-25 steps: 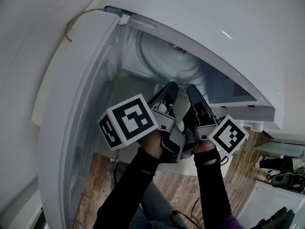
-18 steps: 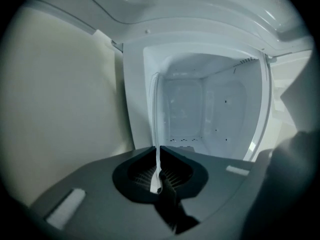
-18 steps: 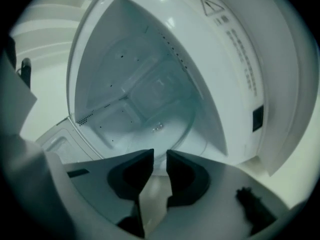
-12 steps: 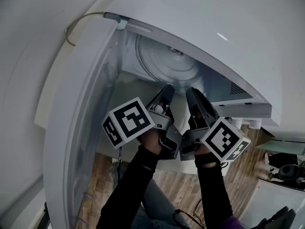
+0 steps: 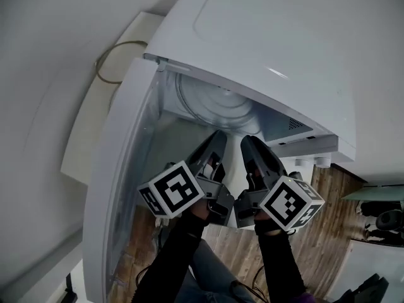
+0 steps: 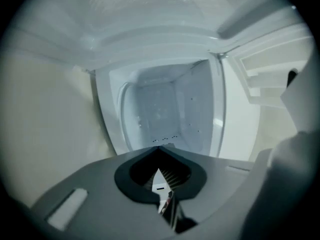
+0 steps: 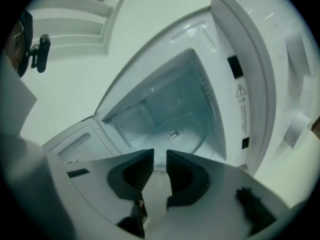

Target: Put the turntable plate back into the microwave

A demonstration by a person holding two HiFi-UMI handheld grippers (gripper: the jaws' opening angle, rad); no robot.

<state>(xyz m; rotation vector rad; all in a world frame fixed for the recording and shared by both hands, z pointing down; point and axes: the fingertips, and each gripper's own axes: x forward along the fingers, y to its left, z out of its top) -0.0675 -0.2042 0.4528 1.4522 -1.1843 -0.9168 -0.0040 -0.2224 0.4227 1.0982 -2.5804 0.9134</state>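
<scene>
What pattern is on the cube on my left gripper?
Black-and-white square markers cover the cube; they show best in the head view.

The brown wooden plank floor [image 5: 328, 219] lies far below, its boards set side by side. A plain pale grey wall [image 5: 38, 62] fills the left side. A thin wire loop [image 5: 98, 70] rests on a flat cream board [image 5: 95, 125] by that wall. A white wall with raised frames [image 7: 75, 14] stands behind (the light is soft and dim).
</scene>
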